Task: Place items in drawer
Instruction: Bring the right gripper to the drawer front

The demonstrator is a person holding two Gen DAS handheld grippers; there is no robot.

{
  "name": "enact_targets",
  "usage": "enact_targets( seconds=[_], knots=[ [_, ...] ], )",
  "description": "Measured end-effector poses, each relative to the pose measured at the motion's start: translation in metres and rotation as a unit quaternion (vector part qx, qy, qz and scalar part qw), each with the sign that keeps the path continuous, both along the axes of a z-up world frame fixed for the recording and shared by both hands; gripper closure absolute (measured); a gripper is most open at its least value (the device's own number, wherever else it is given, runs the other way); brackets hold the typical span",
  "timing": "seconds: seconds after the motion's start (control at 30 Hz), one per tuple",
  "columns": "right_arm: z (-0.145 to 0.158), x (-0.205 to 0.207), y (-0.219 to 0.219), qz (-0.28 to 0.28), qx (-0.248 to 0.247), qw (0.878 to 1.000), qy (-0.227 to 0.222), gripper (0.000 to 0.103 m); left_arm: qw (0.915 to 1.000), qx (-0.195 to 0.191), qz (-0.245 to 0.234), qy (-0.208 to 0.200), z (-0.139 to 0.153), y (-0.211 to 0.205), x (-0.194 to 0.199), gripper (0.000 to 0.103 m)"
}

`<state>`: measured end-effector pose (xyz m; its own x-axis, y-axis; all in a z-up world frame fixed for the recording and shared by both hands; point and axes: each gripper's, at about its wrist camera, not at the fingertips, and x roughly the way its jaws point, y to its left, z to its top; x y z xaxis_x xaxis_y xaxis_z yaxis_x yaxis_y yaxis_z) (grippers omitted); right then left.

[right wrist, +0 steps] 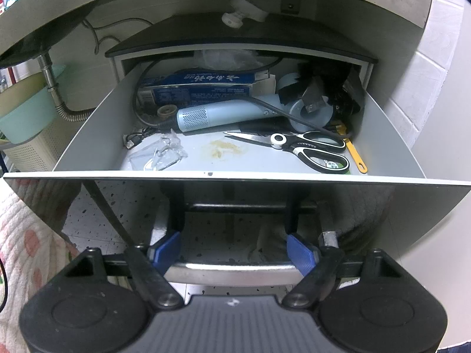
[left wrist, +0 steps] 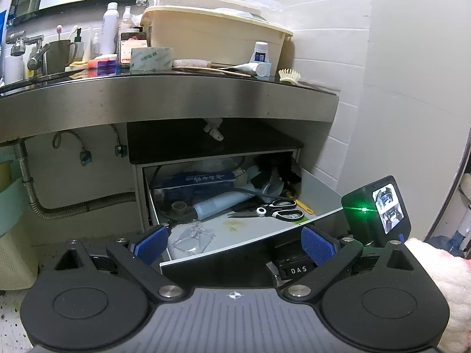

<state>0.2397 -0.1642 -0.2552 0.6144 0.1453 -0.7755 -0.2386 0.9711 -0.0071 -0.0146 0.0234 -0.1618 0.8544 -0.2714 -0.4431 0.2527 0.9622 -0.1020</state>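
Observation:
The drawer [right wrist: 97, 117] under the counter is pulled open; it also shows in the left wrist view [left wrist: 318, 188]. Inside lie black-and-white scissors [right wrist: 306, 147], a pale blue hair tool [right wrist: 217, 117], a blue box [right wrist: 200, 83] and clear plastic wrap [right wrist: 164, 153]. My right gripper [right wrist: 235, 250] is open, its blue pads on either side of the drawer's metal handle bar [right wrist: 232, 269], in front of the glossy black drawer front. My left gripper [left wrist: 234, 245] is open and empty, just in front of the drawer's front edge. The right gripper's body [left wrist: 379, 206] shows at the right.
On the counter [left wrist: 176, 100] stand a roll of tape [left wrist: 151, 58], a toothpaste tube [left wrist: 250, 67], a small bottle [left wrist: 260, 53], a comb brush [left wrist: 290, 76], a cream bin [left wrist: 215, 35] and bottles by the tap [left wrist: 32, 50]. Pipes [left wrist: 29, 182] run under the sink. A tiled wall [left wrist: 397, 88] is at right.

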Motion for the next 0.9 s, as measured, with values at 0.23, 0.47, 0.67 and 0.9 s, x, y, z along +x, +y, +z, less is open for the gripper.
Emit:
enact_targets(
  seconds=[0.23,0.47,0.67,0.9],
  knots=[
    [0.0,0.0,0.0,0.002,-0.002,1.0,0.003,0.022,1.0,-0.001,-0.002,-0.003,0.001,-0.001,0.001,0.005],
    [0.0,0.0,0.0,0.001,-0.005,1.0,0.007,0.021,1.0,-0.003,-0.001,-0.004,0.002,0.0,0.001,0.005],
    [-0.001,0.003,0.001,-0.001,-0.004,1.0,0.007,0.021,1.0,-0.003,0.001,-0.006,0.001,0.0,-0.001,0.005],
    [-0.003,0.021,0.004,0.0,0.003,1.0,-0.007,0.019,1.0,-0.003,0.003,-0.007,0.001,0.001,-0.003,0.005]
  ],
)
